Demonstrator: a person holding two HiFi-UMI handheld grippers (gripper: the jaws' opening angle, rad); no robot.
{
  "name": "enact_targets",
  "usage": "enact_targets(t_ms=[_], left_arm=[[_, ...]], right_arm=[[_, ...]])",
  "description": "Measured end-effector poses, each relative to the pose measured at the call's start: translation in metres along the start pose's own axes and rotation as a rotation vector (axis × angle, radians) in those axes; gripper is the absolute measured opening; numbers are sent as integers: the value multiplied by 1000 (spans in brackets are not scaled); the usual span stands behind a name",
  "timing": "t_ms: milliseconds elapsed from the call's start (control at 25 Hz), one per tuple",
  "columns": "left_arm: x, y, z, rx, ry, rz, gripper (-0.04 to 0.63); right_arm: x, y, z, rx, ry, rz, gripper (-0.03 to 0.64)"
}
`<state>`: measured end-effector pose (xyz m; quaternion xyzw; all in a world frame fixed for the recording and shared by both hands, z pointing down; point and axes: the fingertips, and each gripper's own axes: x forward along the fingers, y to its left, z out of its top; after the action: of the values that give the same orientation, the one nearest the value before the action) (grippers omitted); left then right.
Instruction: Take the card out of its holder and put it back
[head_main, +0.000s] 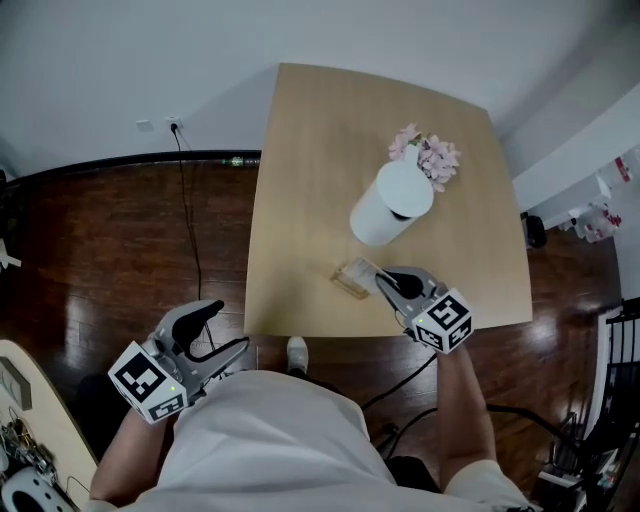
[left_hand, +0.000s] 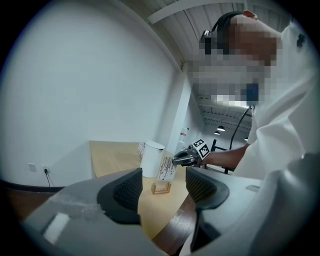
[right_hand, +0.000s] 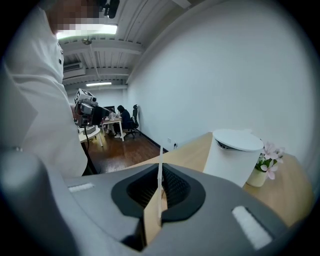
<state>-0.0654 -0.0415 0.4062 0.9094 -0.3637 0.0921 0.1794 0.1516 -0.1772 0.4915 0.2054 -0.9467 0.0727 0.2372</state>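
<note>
A white printed card (left_hand: 166, 168) stands upright over a small wooden holder (left_hand: 160, 187) near the table's front edge. My right gripper (head_main: 380, 278) is shut on the card (head_main: 362, 270) from the right side. In the right gripper view the card (right_hand: 160, 165) shows edge-on between the closed pads, with the holder (right_hand: 151, 220) below it. Whether the card's lower edge sits in the slot I cannot tell. My left gripper (head_main: 232, 328) hangs off the table at the lower left, open and with nothing in it (left_hand: 164, 192).
A white cylinder bin (head_main: 390, 205) stands just behind the holder (head_main: 350, 283), with a small pot of pink flowers (head_main: 430, 155) beyond it. The wooden table (head_main: 300, 200) stands on a dark wood floor. Cables run on the floor by the person's feet.
</note>
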Motion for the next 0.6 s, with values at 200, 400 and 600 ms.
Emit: enact_targets(t_ms=[200, 400, 600], left_arm=[[13, 2, 4, -14, 3, 16, 284], [26, 5, 6, -26, 15, 26, 284], [32, 7, 6, -34, 25, 25, 284]], right_arm=[[10, -12, -13, 16, 5, 33, 21], [17, -17, -21, 26, 12, 63, 21], [22, -17, -26, 23, 24, 83, 21]])
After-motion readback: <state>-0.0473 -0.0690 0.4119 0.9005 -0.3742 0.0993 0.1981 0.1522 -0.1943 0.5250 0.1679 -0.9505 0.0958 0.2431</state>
